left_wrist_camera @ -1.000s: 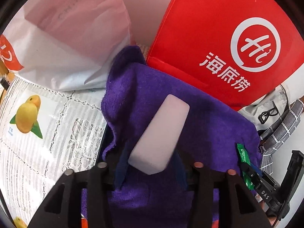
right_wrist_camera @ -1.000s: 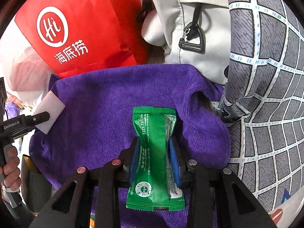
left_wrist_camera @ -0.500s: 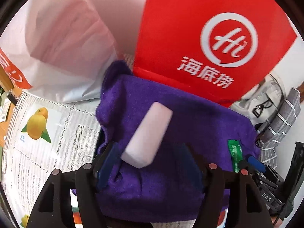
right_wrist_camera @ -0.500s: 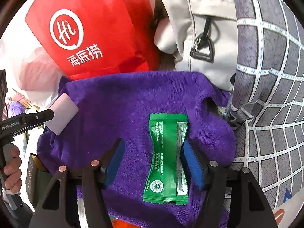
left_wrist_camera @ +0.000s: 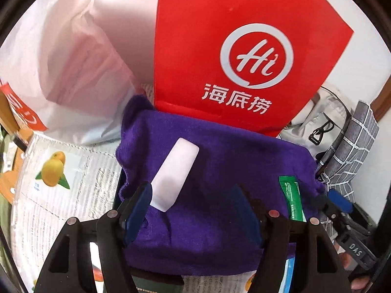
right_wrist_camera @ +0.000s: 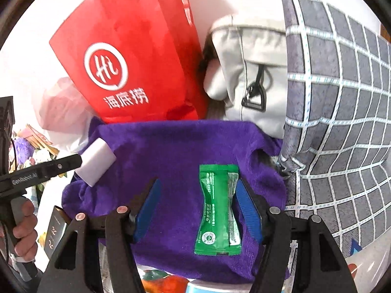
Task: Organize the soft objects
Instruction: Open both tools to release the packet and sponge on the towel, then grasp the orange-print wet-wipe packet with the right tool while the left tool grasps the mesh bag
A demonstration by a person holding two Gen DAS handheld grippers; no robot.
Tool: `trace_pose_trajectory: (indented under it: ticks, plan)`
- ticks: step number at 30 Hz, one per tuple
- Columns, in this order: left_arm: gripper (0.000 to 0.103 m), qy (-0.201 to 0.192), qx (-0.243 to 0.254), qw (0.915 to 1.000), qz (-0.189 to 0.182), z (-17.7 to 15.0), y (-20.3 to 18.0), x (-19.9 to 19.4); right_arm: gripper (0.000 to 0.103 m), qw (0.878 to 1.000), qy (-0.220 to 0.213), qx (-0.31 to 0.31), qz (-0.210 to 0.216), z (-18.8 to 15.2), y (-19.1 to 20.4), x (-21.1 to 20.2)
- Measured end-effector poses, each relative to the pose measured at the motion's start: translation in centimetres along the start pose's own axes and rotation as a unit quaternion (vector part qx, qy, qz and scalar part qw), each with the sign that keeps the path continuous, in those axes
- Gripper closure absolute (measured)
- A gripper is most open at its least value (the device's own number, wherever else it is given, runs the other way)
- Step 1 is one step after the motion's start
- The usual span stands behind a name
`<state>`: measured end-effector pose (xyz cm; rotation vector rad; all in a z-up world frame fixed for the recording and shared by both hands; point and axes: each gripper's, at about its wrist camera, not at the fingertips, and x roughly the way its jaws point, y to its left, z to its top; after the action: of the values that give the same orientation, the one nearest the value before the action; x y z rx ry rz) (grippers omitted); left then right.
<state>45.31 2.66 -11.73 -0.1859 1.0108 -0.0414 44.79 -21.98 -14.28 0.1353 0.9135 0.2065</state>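
A purple towel lies spread on the table. On its left part rests a white foam block, tilted, with its near end beside the left pad of my left gripper. That gripper is open above the towel and its pads do not press on the block. A green sachet lies flat on the towel's right part. My right gripper hangs open over it, and the sachet sits close to the right pad without being squeezed.
A red paper bag stands behind the towel, with a white plastic bag to its left. A pale backpack and grey checked cloth crowd the right. A fruit-print tablecloth covers the table.
Both grippers opened and let go, the left of the white block and the right of the green sachet. Both have risen and drawn back from the towel.
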Motion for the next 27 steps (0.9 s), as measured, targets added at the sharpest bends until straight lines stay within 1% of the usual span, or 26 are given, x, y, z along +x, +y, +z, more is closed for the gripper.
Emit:
trace_pose_trajectory:
  ticks: [2,5,7,9,12,15,19,20,21,23,25,27]
  plan:
    - [0.036,-0.009,-0.001,1.0000,-0.002,0.1,0.0,-0.5,0.039,1.000,-0.007,-0.004,-0.003,0.0,0.3,-0.9]
    - [0.036,-0.025,0.006,0.9996,-0.014,0.1,-0.2,-1.5,0.039,1.000,-0.005,-0.005,0.010,-0.1,1.1,-2.2]
    - [0.036,-0.038,0.015,0.9990,-0.017,0.3,-0.4,-2.5,0.039,1.000,-0.020,0.003,0.012,-0.3,1.5,-3.6]
    - [0.036,-0.052,0.012,0.9985,-0.010,0.4,-0.5,-3.4,0.039,0.999,-0.032,0.004,0.003,-0.7,1.9,-5.0]
    - [0.036,-0.062,0.022,0.9978,0.002,0.4,-0.9,-4.7,0.039,0.999,-0.037,0.014,-0.022,-1.9,1.7,-7.1]
    - [0.036,-0.076,0.033,0.9966,-0.005,0.3,-1.4,-6.4,0.039,0.999,-0.026,0.034,-0.014,-4.1,0.9,-9.0]
    - [0.036,-0.091,0.044,0.9944,-0.033,-0.5,-2.1,-8.9,0.039,0.998,-0.003,0.052,-0.026,-8.1,0.1,-11.7]
    - [0.036,-0.095,0.045,0.9938,-0.035,-0.8,-2.3,-9.6,0.039,0.998,0.000,0.052,-0.024,-9.2,0.1,-12.4]
    - [0.036,-0.098,0.047,0.9936,-0.030,-1.4,-2.4,-10.5,0.039,0.999,0.002,0.044,-0.019,-10.3,0.3,-13.3]
    - [0.036,-0.096,0.049,0.9937,-0.031,-2.5,-2.4,-11.7,0.039,0.999,-0.001,0.021,-0.025,-12.7,1.1,-14.8]
    - [0.036,-0.107,0.052,0.9923,-0.035,-4.5,-2.0,-13.5,0.039,0.999,0.006,-0.003,-0.033,-14.9,2.0,-15.5]
    - [0.036,-0.109,0.057,0.9921,-0.024,-6.4,-1.5,-14.5,0.039,0.999,0.013,-0.015,-0.033,-17.3,2.7,-15.9]
